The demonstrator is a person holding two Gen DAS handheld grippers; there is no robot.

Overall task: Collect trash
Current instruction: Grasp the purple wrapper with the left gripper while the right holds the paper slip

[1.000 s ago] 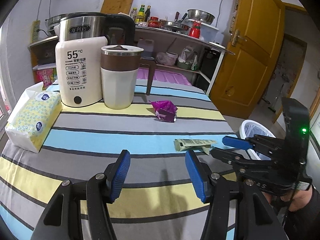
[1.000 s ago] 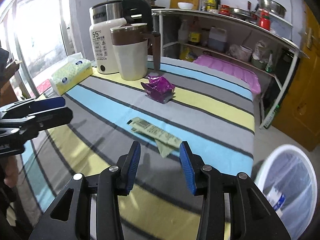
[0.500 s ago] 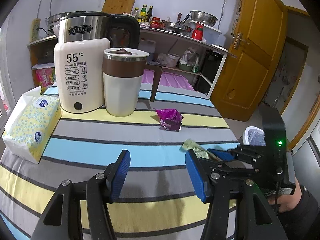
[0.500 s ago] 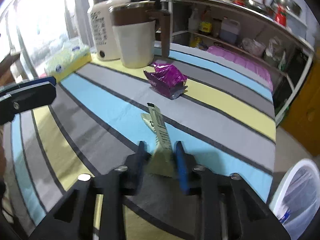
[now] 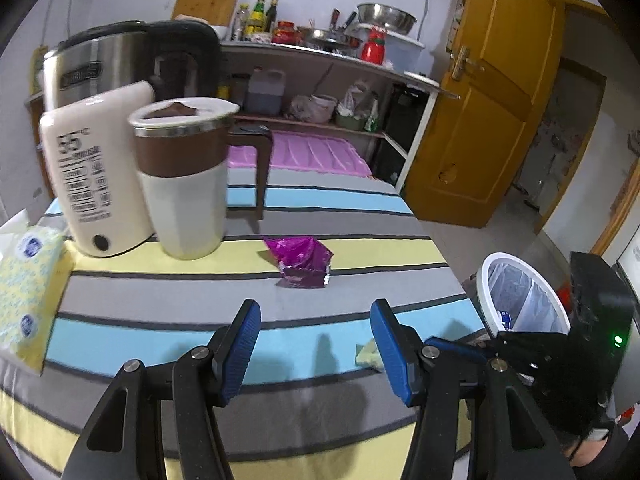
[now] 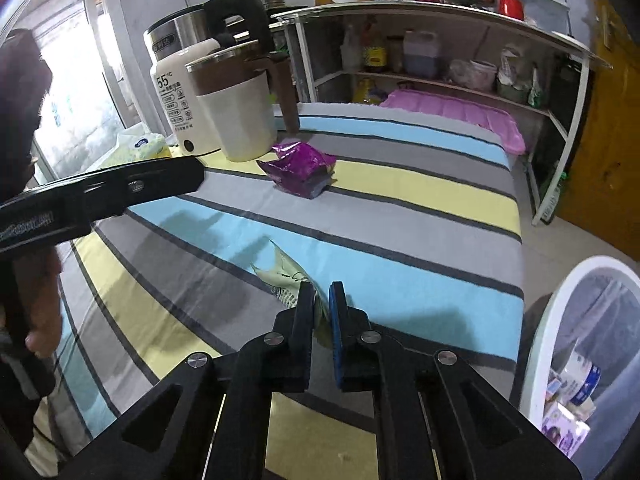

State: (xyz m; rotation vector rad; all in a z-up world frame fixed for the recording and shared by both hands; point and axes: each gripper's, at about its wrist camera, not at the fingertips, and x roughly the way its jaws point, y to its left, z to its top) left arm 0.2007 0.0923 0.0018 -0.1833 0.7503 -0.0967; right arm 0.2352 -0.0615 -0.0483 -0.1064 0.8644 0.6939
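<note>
The left gripper [image 5: 316, 344] hangs with its ribbed blue pads [image 5: 244, 344] spread wide and nothing between them, above the striped tablecloth [image 5: 160, 296]. Far out to its left lies a soft tissue pack [image 5: 24, 292], cut off by the frame edge. Ahead and left stand a cream kettle [image 5: 92, 176] with a steel top and a smooth cream mug [image 5: 184, 184] with a brown band. Straight ahead, well apart from the pads, sits a crumpled, shiny purple wrapper [image 5: 304, 260]. The right gripper [image 6: 321, 312] has just been closing and now pinches a flat, creased green packet [image 6: 286, 276] between its pads; the packet's near end is hidden behind the fingers, and its small print is unreadable. To the right of that gripper, off the table edge, stands a round white bin [image 6: 540, 336] lined with thin plastic, partly cut off, holding some cartons.
</note>
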